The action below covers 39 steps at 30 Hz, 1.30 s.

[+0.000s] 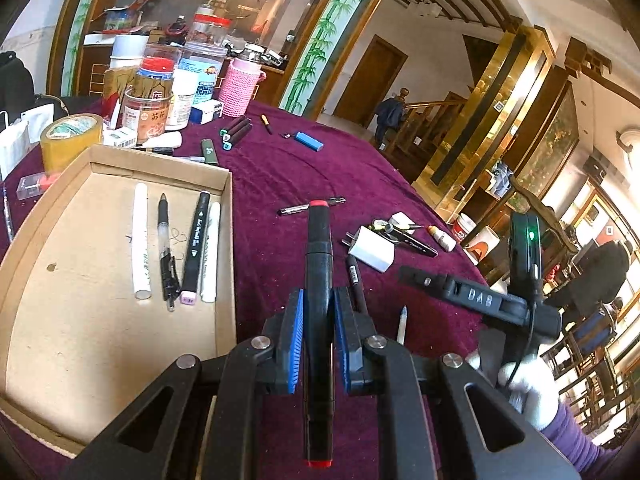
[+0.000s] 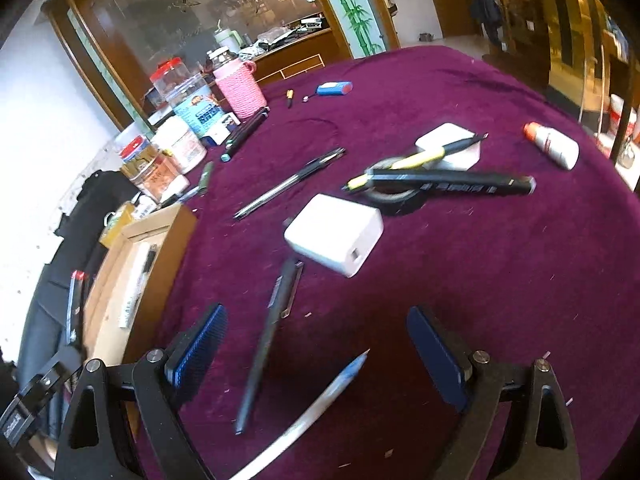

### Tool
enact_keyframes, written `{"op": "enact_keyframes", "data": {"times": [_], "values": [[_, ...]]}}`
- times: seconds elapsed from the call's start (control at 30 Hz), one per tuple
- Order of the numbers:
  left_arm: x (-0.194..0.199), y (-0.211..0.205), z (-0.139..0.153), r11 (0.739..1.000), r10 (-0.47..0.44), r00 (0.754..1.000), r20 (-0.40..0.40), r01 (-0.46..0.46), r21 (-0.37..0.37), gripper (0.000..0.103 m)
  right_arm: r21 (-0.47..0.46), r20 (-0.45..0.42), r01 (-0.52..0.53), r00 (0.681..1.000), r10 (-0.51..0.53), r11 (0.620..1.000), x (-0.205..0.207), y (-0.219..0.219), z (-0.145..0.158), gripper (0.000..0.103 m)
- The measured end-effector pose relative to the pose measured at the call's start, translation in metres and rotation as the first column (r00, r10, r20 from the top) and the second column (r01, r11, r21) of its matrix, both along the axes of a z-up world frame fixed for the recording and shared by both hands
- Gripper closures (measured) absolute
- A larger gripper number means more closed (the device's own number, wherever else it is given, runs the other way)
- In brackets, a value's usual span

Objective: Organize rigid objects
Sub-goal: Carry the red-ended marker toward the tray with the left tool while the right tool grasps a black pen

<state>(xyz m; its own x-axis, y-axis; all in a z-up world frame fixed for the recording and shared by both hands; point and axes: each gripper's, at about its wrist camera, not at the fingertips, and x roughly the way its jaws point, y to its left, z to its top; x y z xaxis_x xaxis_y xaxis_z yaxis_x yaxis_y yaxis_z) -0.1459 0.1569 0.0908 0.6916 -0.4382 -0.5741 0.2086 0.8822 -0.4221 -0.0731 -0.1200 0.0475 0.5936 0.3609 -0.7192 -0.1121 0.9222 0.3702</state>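
While left gripper [image 1: 318, 332] clamps red-capped marker [image 1: 319, 264] beside cardboard tray [image 1: 48, 216], right gripper [image 2: 316, 356] gapes empty over black pen [image 2: 266, 344]; only right view shows black tape roll [image 2: 394, 196].

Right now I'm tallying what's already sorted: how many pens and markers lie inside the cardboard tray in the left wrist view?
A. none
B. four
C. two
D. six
B: the tray holds four, side by side: a white stick, a clear pen, a black marker and a white marker.
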Motion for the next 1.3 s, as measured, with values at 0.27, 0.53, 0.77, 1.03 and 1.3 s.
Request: {"op": "enact_keyframes", "data": {"times": [0.27, 0.53, 0.77, 1.03, 1.3], "values": [[0.004, -0.022, -0.007, 0.998, -0.054, 0.998, -0.010, 0.055, 0.010, 0.089, -0.076, -0.015, -0.051, 0.999, 0.050, 0.996, -0.009, 0.018, -0.011, 0.012], [0.002, -0.029, -0.007, 0.997, -0.079, 0.997, -0.010, 0.079, -0.009, 0.089, -0.080, -0.009, -0.033, 0.999, 0.032, 0.996, -0.009, 0.018, -0.016, 0.027], [0.007, -0.031, -0.012, 0.995, -0.092, 0.995, -0.029, 0.091, -0.037, 0.089, -0.030, -0.037, -0.019, 0.999, 0.018, 0.999, -0.005, 0.010, -0.022, 0.027], [0.002, -0.028, -0.011, 0.990, -0.111, 0.993, -0.031, 0.108, -0.087, 0.089, -0.011, -0.031, -0.008, 1.000, 0.007, 1.000, -0.008, 0.006, -0.021, 0.027], [-0.023, 0.025, 0.003, 0.998, 0.020, 1.000, 0.007, -0.019, -0.067, 0.089, -0.005, -0.014, -0.088, 0.996, 0.088, 0.996, -0.002, 0.025, -0.001, 0.029]]}}
